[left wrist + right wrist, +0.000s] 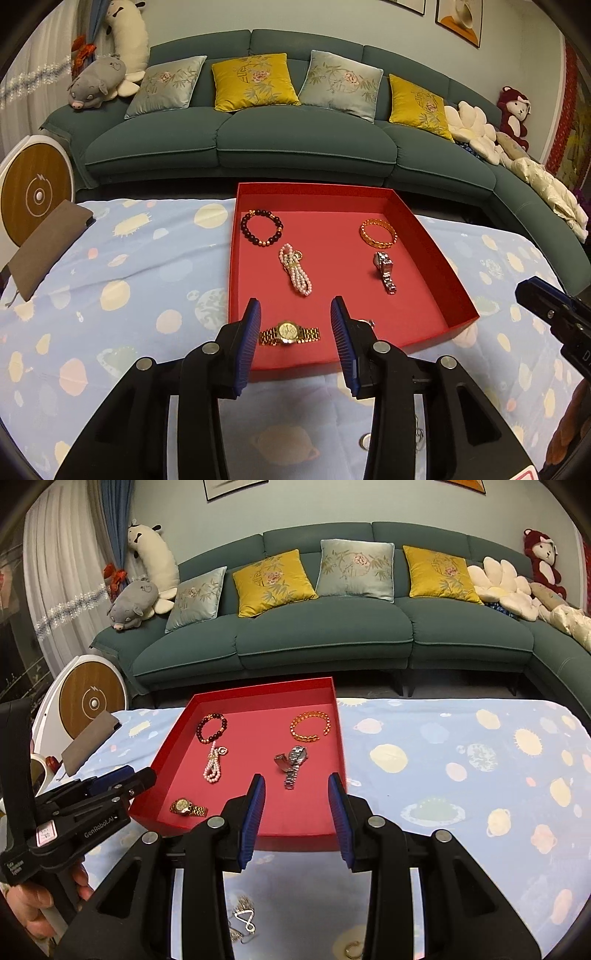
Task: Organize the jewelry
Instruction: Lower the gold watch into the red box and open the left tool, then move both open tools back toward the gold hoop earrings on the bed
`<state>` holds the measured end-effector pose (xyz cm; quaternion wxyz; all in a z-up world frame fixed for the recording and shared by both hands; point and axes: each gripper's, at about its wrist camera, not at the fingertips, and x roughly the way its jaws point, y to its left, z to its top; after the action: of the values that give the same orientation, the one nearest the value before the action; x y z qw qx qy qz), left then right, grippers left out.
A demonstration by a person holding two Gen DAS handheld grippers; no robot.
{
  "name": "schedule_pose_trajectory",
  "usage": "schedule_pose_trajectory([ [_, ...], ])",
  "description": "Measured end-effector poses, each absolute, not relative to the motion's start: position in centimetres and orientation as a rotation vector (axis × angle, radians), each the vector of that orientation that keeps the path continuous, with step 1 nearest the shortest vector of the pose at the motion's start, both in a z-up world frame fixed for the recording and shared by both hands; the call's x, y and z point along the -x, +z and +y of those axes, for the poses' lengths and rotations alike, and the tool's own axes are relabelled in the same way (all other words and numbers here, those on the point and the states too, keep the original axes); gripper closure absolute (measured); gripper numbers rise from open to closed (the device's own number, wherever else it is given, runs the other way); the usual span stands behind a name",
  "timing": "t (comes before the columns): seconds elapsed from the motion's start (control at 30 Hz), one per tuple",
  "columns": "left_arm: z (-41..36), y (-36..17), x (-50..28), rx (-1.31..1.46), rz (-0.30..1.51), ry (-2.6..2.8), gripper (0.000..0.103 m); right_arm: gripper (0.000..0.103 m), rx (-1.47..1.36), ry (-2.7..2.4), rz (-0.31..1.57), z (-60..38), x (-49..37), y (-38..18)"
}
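A red tray (pixel 436 258) on the patterned cloth holds a dark bead bracelet (pixel 261 228), a pearl strand (pixel 295 269), a gold bangle (pixel 378 233), a silver watch (pixel 385 271) and a gold watch (pixel 289 333). My left gripper (pixel 295 301) hangs open over the tray's near end. The gold watch lies below and between its blue pads (pixel 251 339), untouched. In the right wrist view my right gripper (pixel 296 777) stands open over the tray's (pixel 338 738) near right corner, holding nothing, with the silver watch (pixel 293 762) just beyond it. The left gripper (pixel 136 779) shows at that view's left.
A silver chain (pixel 243 917) and a small ring (pixel 352 950) lie on the cloth (pixel 461 775) under my right gripper. A brown pouch (pixel 48 247) sits at the table's left edge, with a round white-and-wood device (pixel 35 192) behind it. A green sofa (pixel 295 140) runs along the far side.
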<state>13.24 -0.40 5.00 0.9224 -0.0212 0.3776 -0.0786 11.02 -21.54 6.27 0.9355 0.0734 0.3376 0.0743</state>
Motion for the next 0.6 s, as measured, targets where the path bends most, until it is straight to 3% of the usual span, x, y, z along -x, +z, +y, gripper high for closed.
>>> schedule_pose_trajectory([
  [0.3,-1.2,4.6,-8.4,0.090,0.822,-0.229,0.065,0.069,-0.217,0.090,0.651,-26.2,-5.1,7.9],
  [0.6,-2.4,1.5,-3.9,0.099,0.907,-0.266,0.065,0.069,-0.185,0.069,0.700,-27.0,-1.6,5.6],
])
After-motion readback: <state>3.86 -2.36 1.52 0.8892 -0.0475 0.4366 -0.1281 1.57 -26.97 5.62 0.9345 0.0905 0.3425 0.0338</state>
